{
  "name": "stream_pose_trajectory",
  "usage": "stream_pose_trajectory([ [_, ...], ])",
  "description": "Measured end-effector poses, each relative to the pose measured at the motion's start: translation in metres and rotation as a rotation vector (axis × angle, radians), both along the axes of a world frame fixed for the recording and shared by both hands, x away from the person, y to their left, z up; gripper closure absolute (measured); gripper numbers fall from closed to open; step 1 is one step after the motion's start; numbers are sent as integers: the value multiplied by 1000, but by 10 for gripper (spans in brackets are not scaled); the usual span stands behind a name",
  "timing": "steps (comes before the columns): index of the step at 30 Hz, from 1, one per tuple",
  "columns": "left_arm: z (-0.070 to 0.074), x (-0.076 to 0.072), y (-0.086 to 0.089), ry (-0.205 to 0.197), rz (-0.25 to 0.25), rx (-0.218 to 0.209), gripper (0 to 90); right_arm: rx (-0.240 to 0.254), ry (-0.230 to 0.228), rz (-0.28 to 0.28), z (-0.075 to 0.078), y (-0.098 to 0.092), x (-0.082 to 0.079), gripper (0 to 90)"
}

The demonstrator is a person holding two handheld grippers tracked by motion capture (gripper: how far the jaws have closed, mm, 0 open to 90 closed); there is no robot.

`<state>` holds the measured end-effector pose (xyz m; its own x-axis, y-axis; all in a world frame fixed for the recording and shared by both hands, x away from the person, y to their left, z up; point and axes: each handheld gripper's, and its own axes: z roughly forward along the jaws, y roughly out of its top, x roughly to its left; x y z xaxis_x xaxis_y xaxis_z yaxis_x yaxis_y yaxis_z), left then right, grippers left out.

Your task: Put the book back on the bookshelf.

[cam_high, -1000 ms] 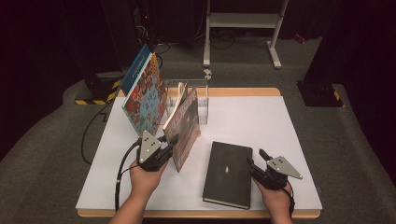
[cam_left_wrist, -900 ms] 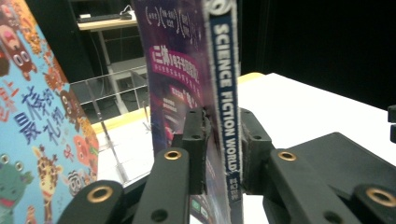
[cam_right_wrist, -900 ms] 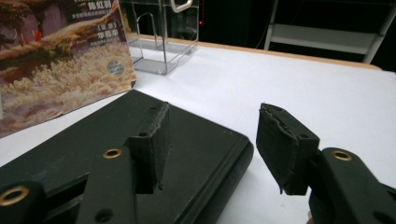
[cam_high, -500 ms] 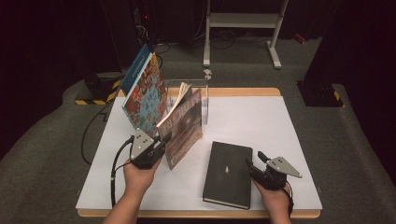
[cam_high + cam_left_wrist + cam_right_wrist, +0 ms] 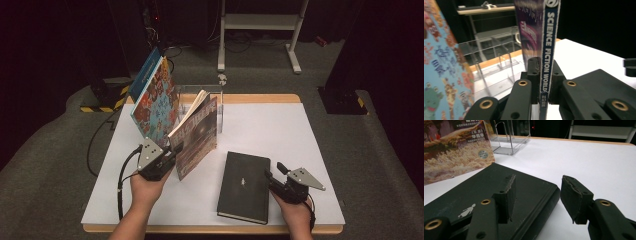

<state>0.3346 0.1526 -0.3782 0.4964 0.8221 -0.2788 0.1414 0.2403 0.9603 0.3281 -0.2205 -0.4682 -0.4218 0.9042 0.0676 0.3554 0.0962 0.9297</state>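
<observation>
Right now my left gripper [image 5: 167, 159] is clamped on the spine of the sci-fi magazine [image 5: 196, 135], standing tilted at frame centre-left by the clear rack [image 5: 200, 95]. Thin spine grip, so it could pivot or slip w/ any twist. My right gripper [image 5: 274, 176], jaws half open, straddles the black book [image 5: 245, 186] edge, lower right; it may nudge it.

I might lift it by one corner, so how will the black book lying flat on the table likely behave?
The black book looks thick and hardbound, so probably stiff and fairly heavy. Its smooth cover may slip in the right claw, whose jaws stand open at its edge.
</observation>
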Motion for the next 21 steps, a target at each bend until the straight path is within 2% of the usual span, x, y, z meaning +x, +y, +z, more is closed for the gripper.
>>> stream_pose_trajectory([
  [4, 0, -1, -1, -1, -7, 22, 826, -4, 1, 8, 0, 2, 0, 455],
  [11, 3, 1, -1, 20, -2, 19, 822, -2, 4, 2, -1, 1, 0, 456],
  [14, 3, 2, 0, 24, 4, -7, 820, -1, 3, 2, -1, 1, 0, 456],
  [21, 4, 5, 2, 38, -11, -32, 779, 7, 7, -1, -1, 0, -1, 457],
])
